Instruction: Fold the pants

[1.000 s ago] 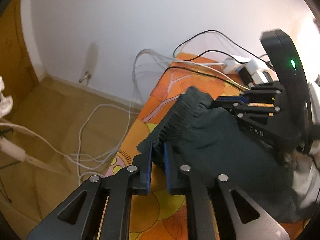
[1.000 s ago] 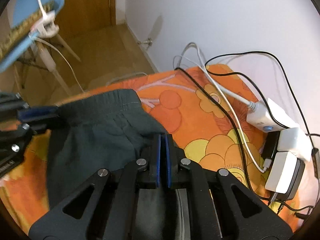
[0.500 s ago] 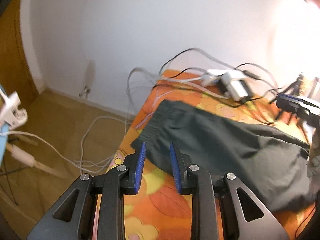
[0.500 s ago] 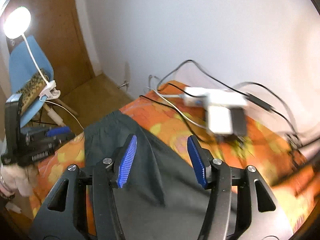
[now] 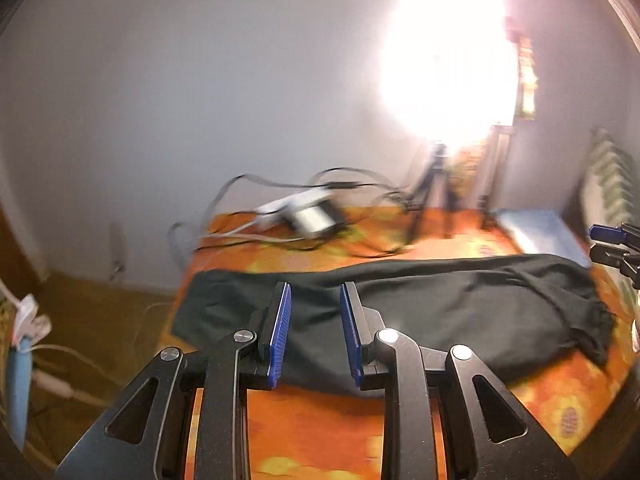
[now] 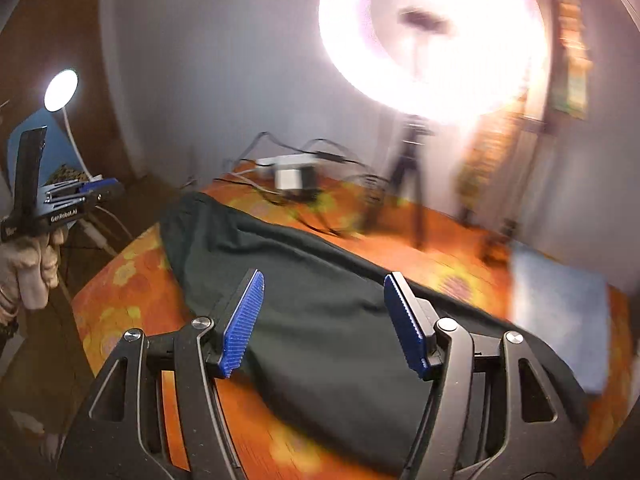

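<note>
Dark green pants (image 5: 420, 312) lie stretched out lengthwise across the orange flowered bed (image 5: 320, 432), waistband at the left end. My left gripper (image 5: 314, 300) hovers above the waistband end, jaws slightly apart with nothing between them. In the right wrist view the pants (image 6: 320, 304) run from upper left to lower right. Raised above their middle, my right gripper (image 6: 322, 284) has its jaws opening wide with nothing held. The left gripper (image 6: 100, 190) shows at the left edge, carried by a gloved hand (image 6: 30, 264). The right gripper's tips (image 5: 608, 240) peek in at the right edge.
Power adapters and tangled cables (image 5: 312, 216) lie on the bed by the wall. A bright ring light (image 6: 432, 40) on a tripod (image 6: 408, 176) stands on the far side. A blue pillow (image 6: 560, 312) lies at the right. A desk lamp (image 6: 60, 90) and blue chair stand left.
Both grippers let go of the waistband, opened and rose away from the bed. The pants now lie spread out flat along the bed.
</note>
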`<state>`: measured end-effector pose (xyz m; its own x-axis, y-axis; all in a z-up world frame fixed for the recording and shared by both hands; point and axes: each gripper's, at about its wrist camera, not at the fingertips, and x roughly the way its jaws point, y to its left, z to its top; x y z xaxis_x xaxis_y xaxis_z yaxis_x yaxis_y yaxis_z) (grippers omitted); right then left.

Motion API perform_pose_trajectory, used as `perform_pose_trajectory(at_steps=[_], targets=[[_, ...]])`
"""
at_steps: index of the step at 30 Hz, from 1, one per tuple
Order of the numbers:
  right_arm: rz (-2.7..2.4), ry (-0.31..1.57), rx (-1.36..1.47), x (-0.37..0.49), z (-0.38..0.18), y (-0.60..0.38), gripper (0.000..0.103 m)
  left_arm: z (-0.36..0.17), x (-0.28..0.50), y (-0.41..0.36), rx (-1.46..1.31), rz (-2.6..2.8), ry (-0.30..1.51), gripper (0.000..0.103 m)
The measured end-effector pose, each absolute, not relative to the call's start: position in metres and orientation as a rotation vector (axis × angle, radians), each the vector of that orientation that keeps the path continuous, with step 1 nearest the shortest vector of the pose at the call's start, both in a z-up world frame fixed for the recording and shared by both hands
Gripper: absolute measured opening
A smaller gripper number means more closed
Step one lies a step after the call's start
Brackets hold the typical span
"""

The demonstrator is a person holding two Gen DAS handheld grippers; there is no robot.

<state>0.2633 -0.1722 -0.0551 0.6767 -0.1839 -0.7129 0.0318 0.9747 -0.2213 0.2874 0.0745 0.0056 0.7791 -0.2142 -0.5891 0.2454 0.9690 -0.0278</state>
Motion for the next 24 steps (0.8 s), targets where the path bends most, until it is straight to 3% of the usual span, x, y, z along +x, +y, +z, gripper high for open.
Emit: perform_pose_trajectory(at_steps=[3, 12, 17, 24], targets=[[-0.192, 0.800, -0.186, 0.213, -0.028, -0.189, 0.067, 0.015, 0.273, 0.028, 0.079, -0.341, 0.620, 0.030], [-0.379, 0.762, -0.150, 0.078, 0.021, -0.249, 0.068, -0.004, 0.241, -0.097, 0.135, -0.579, 0.658, 0.033], [-0.436, 0.826, -0.115, 0.017, 0.004, -0.297, 0.068, -0.040, 0.235, -0.166, 0.148, -0.673, 0.737, 0.033], [-0.340, 0.978, -0.108, -0.024, -0.064, -0.335, 0.068, -0.089, 0.230, -0.234, 0.123, -0.734, 0.852, 0.033]])
